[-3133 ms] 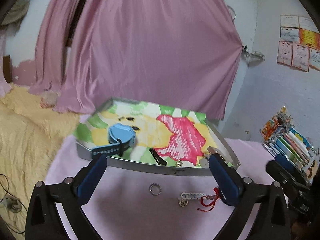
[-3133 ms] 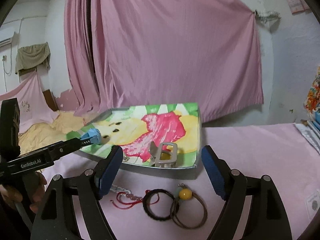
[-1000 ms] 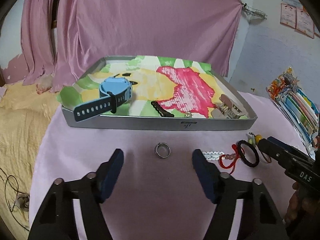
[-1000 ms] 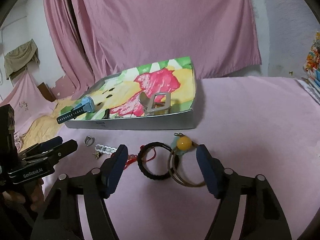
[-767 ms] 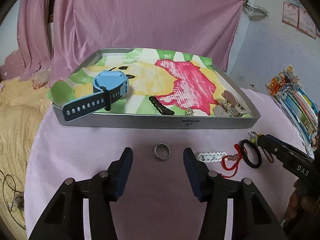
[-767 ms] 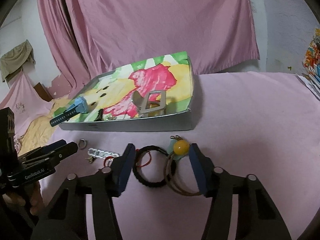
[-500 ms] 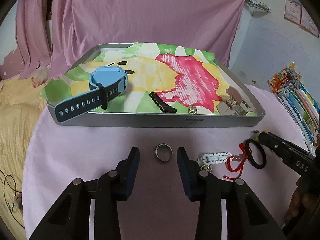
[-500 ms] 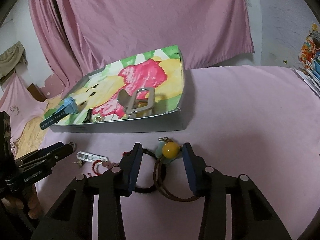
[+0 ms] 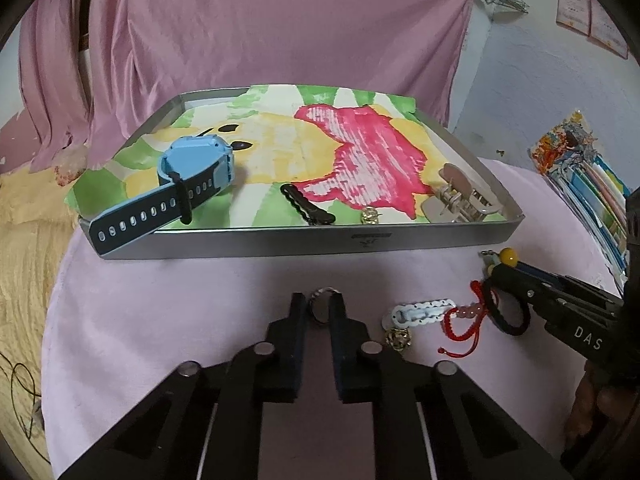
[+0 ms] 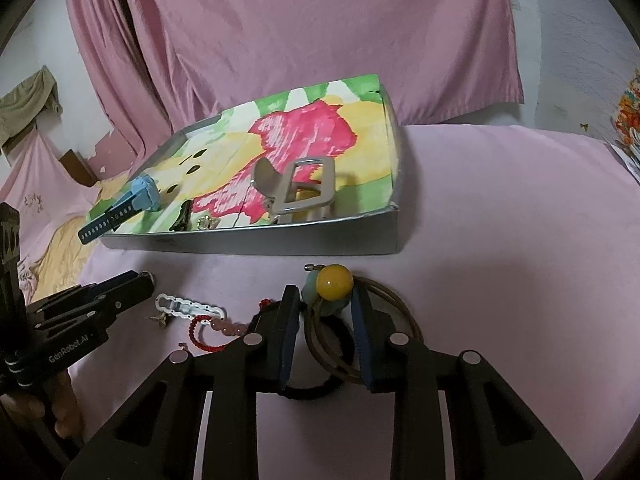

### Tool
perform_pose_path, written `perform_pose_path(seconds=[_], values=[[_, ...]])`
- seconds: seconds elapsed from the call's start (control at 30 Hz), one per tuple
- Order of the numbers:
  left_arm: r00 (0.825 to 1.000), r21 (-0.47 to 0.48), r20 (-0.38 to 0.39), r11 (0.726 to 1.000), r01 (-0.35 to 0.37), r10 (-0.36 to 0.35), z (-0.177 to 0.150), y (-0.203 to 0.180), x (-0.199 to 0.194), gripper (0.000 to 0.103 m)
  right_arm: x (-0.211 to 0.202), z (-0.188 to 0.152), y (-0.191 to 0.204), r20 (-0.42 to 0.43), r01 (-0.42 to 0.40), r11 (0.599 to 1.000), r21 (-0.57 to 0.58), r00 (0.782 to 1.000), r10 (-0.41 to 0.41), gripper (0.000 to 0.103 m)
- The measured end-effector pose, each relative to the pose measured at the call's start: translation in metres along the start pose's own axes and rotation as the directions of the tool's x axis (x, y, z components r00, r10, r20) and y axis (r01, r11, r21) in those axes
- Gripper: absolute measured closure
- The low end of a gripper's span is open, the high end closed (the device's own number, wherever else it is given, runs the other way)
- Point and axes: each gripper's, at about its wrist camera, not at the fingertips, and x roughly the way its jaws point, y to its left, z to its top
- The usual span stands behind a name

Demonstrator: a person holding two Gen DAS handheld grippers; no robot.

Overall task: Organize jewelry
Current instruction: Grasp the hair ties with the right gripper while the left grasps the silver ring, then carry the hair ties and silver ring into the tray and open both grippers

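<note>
My left gripper [image 9: 319, 305] has its jaws closed on a small silver ring [image 9: 322, 307] lying on the pink cloth in front of the metal tray [image 9: 304, 240]. My right gripper [image 10: 325, 297] has its jaws nearly closed around the yellow-bead hair tie [image 10: 334, 277], whose brown loops [image 10: 404, 312] and teal bead lie between the fingers. A black hair band [image 9: 506, 314], a red bead bracelet [image 9: 464, 320], a white chain clip [image 9: 422, 310] and a gold earring [image 9: 398, 338] lie on the cloth between the grippers.
The tray holds a blue watch [image 9: 188, 176], a black hair clip [image 9: 306, 208], a gold stud [image 9: 370, 216] and a beige claw clip [image 9: 460, 196] on a painted paper. Stacked colourful packets [image 9: 584, 176] lie at the right. A pink curtain hangs behind.
Both grippers moved down and forward and their jaws closed in: the left around the silver ring, the right around the yellow-bead hair tie.
</note>
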Motion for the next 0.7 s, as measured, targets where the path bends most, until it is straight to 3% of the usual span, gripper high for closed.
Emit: perform_pose_path(seconds=[0.43, 0.7], values=[[0.997, -0.01, 0.014, 0.997, 0.076, -0.076, -0.011, -0.001, -0.007, 0.096, -0.008, -0.009, 0.006, 0.035, -0.122, 0.992, -0.007, 0.992, 0.122, 0.082], [0.993, -0.013, 0.085, 0.996, 0.088, -0.087, -0.002, -0.001, -0.024, 0.096, -0.017, -0.014, 0.012, 0.068, -0.181, 0.983, -0.029, 0.981, 0.182, 0.082]])
